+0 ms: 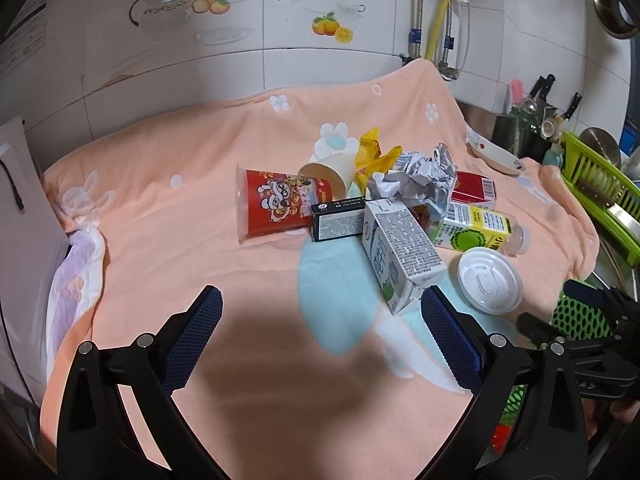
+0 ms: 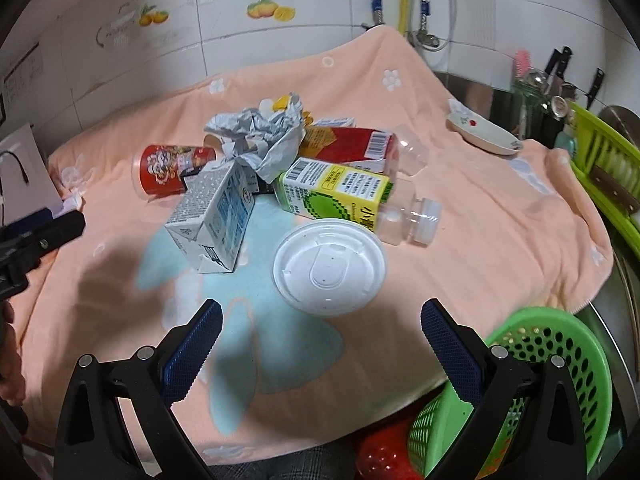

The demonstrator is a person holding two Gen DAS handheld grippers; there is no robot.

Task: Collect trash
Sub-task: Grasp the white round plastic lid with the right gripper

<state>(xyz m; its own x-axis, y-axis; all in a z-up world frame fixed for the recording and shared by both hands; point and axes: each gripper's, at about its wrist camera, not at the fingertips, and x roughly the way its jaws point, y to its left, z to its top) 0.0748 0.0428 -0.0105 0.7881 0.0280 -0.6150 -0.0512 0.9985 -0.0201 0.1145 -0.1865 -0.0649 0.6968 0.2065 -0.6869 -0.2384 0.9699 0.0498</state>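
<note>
Hovering right gripper [image 2: 321, 312], fingers spread wide and empty, white cup lid [image 2: 329, 266] lying flat dead ahead, just beyond tips. Left gripper [image 1: 321, 300] also spread, empty; milk carton [image 1: 402, 254] beside its right finger, long axis angled away. Right nearer lid.

Lid [image 2: 329, 266] betw. carton [image 2: 214, 218] & basket [image 2: 552, 356], bottle [image 2: 352, 196] behind.

Black hand-held gripper [image 1: 321, 307], blue textured pads [image 1: 200, 326], seemingly silver screws

White lid [image 2: 329, 266], peach floral cloth [image 2: 480, 240]
</note>
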